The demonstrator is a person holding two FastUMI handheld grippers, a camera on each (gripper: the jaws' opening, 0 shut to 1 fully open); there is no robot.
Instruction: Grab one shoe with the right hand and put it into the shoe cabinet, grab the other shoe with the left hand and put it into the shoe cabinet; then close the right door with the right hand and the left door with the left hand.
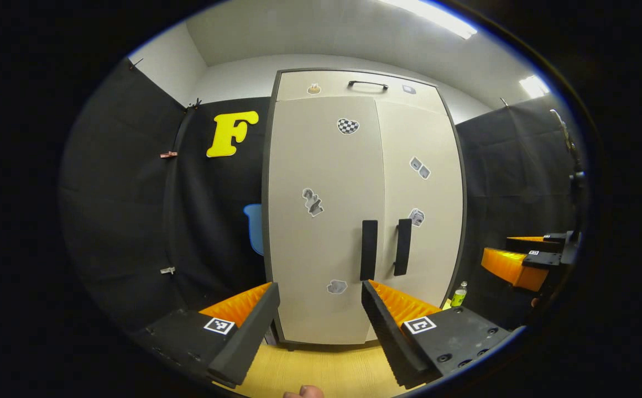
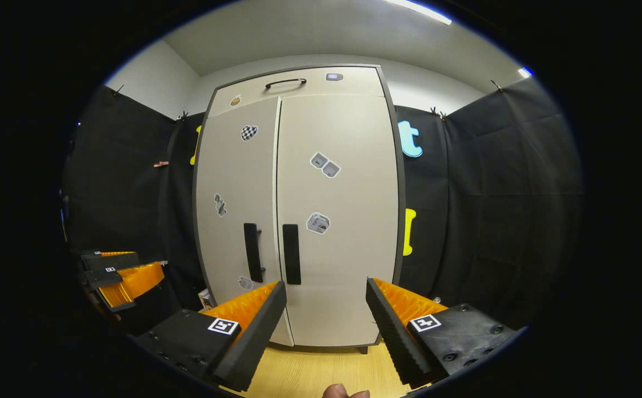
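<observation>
The shoe cabinet point(image 1: 362, 210) stands on the wooden floor point(image 1: 321, 370) straight ahead of you, against the black booth wall point(image 1: 132, 221), and it is the biggest thing before both grippers. Both of its doors lie flush: the left door point(image 1: 321, 221) and the right door point(image 2: 337, 221) meet at the middle seam, with the two dark upright handles point(image 1: 369, 250) side by side just either side of that seam. Above the doors runs a top panel with its own curved handle point(image 1: 368, 84). Stickers point(image 1: 347, 126) dot the door fronts.

No shoe can be seen; presumably they are behind the shut doors, though that cannot be checked.

Your left gripper point(image 1: 321, 326) has its jaws wide apart, holding nothing, aimed at the foot of the left door. Your right gripper point(image 2: 326, 326) is likewise spread and empty, facing the lower part of the right door. A small bottle point(image 1: 459, 294) stands on the floor at the cabinet's right lower corner.

Judging by the shut doors, the task looks finished, or not yet begun. If finished, nothing further is called for beyond drawing both grippers back.
</observation>
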